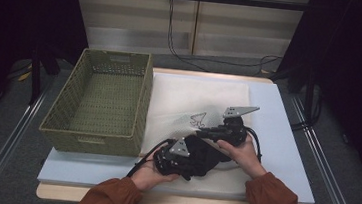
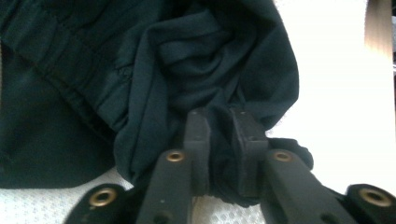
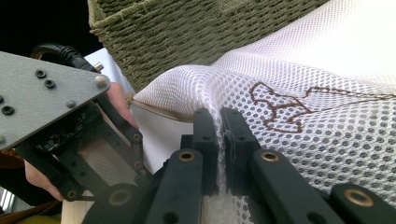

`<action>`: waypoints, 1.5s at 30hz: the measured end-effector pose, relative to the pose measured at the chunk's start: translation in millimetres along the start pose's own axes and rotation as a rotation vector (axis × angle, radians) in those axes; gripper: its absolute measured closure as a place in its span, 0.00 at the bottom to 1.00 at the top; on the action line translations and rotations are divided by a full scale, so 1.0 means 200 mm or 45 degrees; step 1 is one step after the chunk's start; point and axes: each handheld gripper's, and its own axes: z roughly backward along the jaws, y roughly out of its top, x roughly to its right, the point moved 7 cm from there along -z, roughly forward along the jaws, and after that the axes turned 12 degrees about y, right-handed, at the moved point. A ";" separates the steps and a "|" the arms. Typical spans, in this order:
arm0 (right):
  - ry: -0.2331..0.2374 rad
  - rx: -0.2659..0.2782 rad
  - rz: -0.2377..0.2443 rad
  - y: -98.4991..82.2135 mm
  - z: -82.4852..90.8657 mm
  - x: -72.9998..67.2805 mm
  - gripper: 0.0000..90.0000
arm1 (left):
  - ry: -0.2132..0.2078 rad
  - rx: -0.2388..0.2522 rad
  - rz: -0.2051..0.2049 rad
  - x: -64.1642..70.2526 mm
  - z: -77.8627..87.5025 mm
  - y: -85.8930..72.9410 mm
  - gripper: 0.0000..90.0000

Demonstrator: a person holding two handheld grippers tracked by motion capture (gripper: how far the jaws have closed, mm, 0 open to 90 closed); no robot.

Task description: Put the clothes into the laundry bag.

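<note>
A white mesh bag (image 1: 194, 96) with a brown embroidered mark lies flat on the mat. My right gripper (image 3: 219, 114) is shut on a raised fold of the mesh bag (image 3: 327, 140), close to the mark. A black garment (image 1: 209, 157) is bunched at the bag's near edge. My left gripper (image 2: 219, 116) is shut on a fold of the black garment (image 2: 187, 56), which hangs crumpled ahead of the jaws. In the high view the left gripper (image 1: 191, 156) and the right gripper (image 1: 202, 133) sit close together, each in a hand.
A green woven basket (image 1: 90, 133) stands to the left of the bag, with nothing visible in it; its wall (image 3: 187, 32) rises just beyond the right gripper. A pale blue mat (image 1: 276, 136) covers the table. The left gripper's grey plate (image 3: 42, 98) is beside the right jaws.
</note>
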 end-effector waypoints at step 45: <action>0.013 -0.024 -0.041 -0.03 -0.01 0.02 0.97 | 0.302 0.132 0.367 -0.28 -0.22 0.17 0.96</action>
